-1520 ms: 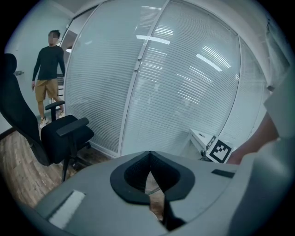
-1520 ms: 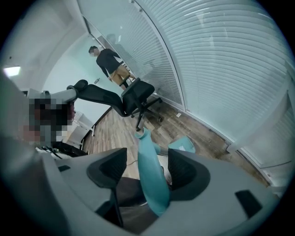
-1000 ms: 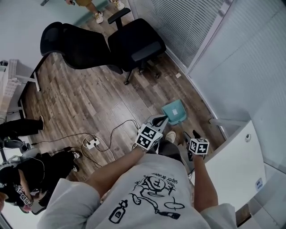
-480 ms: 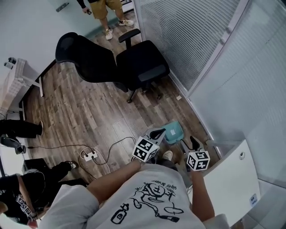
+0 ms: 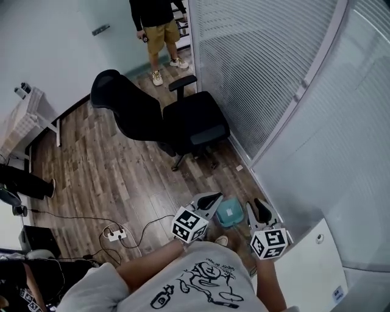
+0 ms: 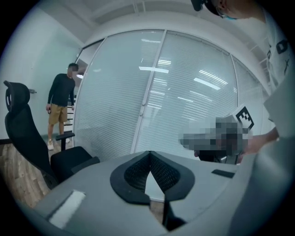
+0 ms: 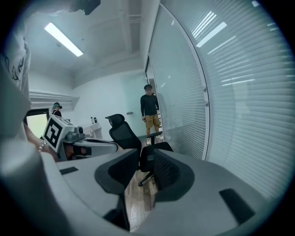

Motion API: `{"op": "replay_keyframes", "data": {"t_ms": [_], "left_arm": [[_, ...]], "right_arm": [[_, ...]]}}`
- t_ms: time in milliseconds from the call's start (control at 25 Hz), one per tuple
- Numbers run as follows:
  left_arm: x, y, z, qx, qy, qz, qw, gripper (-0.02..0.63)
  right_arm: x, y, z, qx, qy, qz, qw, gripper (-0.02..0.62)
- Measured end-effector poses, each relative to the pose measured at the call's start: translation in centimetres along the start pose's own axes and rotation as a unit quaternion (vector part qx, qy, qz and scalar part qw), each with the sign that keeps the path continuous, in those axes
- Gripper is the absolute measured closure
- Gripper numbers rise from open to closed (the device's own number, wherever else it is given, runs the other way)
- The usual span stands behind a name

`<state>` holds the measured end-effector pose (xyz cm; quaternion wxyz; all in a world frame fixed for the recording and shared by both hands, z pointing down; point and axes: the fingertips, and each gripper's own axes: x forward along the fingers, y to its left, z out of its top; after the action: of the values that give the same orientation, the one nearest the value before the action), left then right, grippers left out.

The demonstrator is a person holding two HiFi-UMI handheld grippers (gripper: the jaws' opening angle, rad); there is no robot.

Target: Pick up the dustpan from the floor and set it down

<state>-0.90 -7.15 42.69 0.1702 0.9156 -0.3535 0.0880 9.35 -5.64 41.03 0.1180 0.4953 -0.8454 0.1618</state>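
Half-hiding dustpan point(image 5: 230, 214), left gripper point(image 5: 214, 198) jaws together, right gripper point(image 5: 258, 206) jaws closing, apart, both empty

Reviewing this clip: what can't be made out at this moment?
Dustpan: small in the head view, left edge behind the left gripper; handle not discernible; absent from both gripper views.
Standing person: head cut off by the head view's top edge.
Power strip: head view, too small for detail.
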Motion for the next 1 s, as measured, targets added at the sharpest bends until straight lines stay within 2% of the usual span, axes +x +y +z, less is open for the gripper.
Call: {"op": "replay_keyframes", "data": {"t_ms": [240,480,720,1000], "left_arm": [[-2.5,-2.4,7.2,0.033,-0.050,-0.018,0.9980,0.612],[-4.5,-4.8,13.2,0.050,-0.084,-0.042,0.9944,0.612],[-6.0,-6.8,16.8,0.074,-0.112,-0.052,0.9896,0.612],[-5.6,-6.8,17.0,0.072,-0.115,-0.060,0.9889,0.612]], "right_arm": [[-2.9,2.8,6.8,-0.036,-0.043,-0.007,0.998,0.552],[-5.4,5.2,12.9,-0.071,-0.077,-0.006,0.995,0.574],[-6.9,6.5,15.4,-0.080,-0.087,-0.004,0.993,0.578],[-6.7,6.1,15.6,-0.079,-0.091,-0.009,0.993,0.584]]}}
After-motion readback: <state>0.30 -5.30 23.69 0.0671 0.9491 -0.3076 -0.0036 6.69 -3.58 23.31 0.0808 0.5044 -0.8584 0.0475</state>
